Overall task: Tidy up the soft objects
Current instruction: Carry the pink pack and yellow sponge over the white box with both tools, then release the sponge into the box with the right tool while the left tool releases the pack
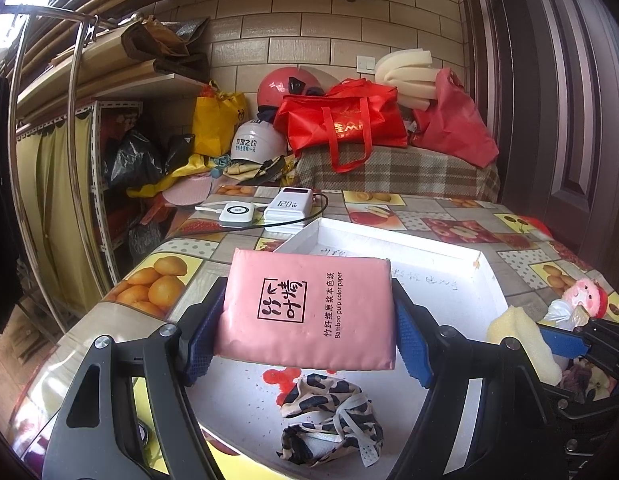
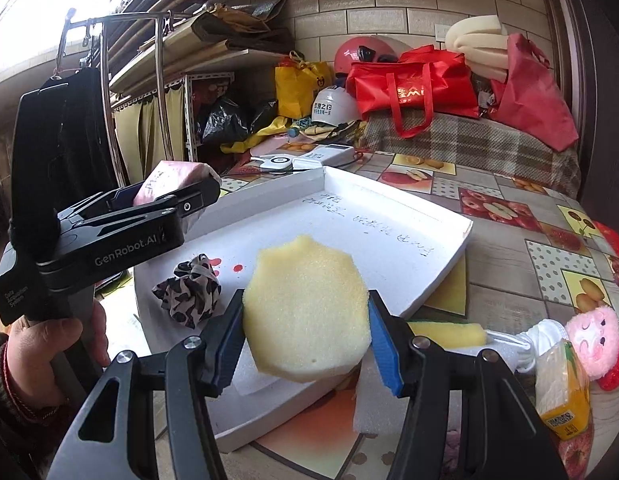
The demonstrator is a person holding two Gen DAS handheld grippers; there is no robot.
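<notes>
My left gripper (image 1: pixel 307 334) is shut on a pink tissue pack (image 1: pixel 309 312) and holds it above the white foam tray (image 1: pixel 429 256). A leopard-print scrunchie (image 1: pixel 329 420) lies in the tray below it. My right gripper (image 2: pixel 305 344) is shut on a yellow foam sponge (image 2: pixel 305 312), held over the tray's near edge (image 2: pixel 429 280). The scrunchie (image 2: pixel 189 292) sits in the tray at the left, and the left gripper with the pink pack (image 2: pixel 169 178) shows beyond it. The sponge also shows in the left wrist view (image 1: pixel 521 340).
A pink plush doll (image 2: pixel 589 340), a yellow tissue pack (image 2: pixel 561 392) and a flat yellow sponge (image 2: pixel 449 332) lie on the fruit-print tablecloth right of the tray. Power banks (image 1: pixel 285 206) sit behind the tray. Red bags (image 1: pixel 341 120) and helmets are piled at the back.
</notes>
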